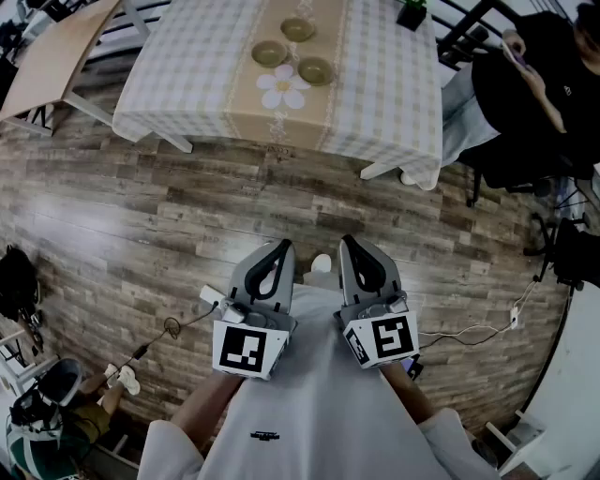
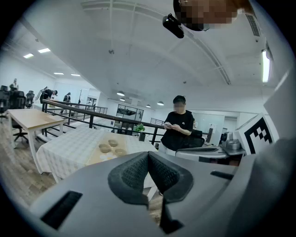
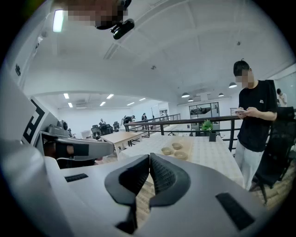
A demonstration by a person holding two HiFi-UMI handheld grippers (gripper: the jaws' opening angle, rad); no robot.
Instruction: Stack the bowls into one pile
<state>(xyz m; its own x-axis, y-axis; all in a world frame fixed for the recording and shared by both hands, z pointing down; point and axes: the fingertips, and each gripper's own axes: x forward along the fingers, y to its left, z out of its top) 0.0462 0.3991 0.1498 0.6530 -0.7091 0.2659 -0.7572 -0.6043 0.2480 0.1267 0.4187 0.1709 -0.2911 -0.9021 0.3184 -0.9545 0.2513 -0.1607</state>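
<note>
1. The left gripper (image 1: 281, 247) is held up in front of the person's chest. Its jaws are pressed together with nothing between them, and the ribbed pads (image 2: 133, 173) meet in a thin line.
2. The right gripper (image 1: 349, 242) sits just beside it, a little apart. Its jaws are likewise closed on nothing, pads (image 3: 164, 177) touching.
3. Both grippers hang over the person's white shirt (image 1: 319, 412), tips aimed toward the table.
4. A wide stretch of plank floor (image 1: 187, 216) lies between the grippers and the table. A white cable (image 1: 469, 331) trails across the floor on the right.
5. The table (image 1: 178, 66), draped in a checked cloth, stands well apart from the grippers. A beige runner (image 1: 272, 122) with a white flower print (image 1: 283, 89) runs down its middle.
6. All three bowls sit on the runner, upright with mouths up, near one another but not touching: the far bowl (image 1: 298, 29), the left bowl (image 1: 269, 53) and the near bowl (image 1: 316, 70). They are round, so none has a long axis, and they form a small triangle.
7. A potted plant (image 1: 411, 13) stands at the table's far right corner. A person in black (image 1: 539, 94) stands beside that end, and a bare wooden table (image 1: 52, 61) stands to the left.
</note>
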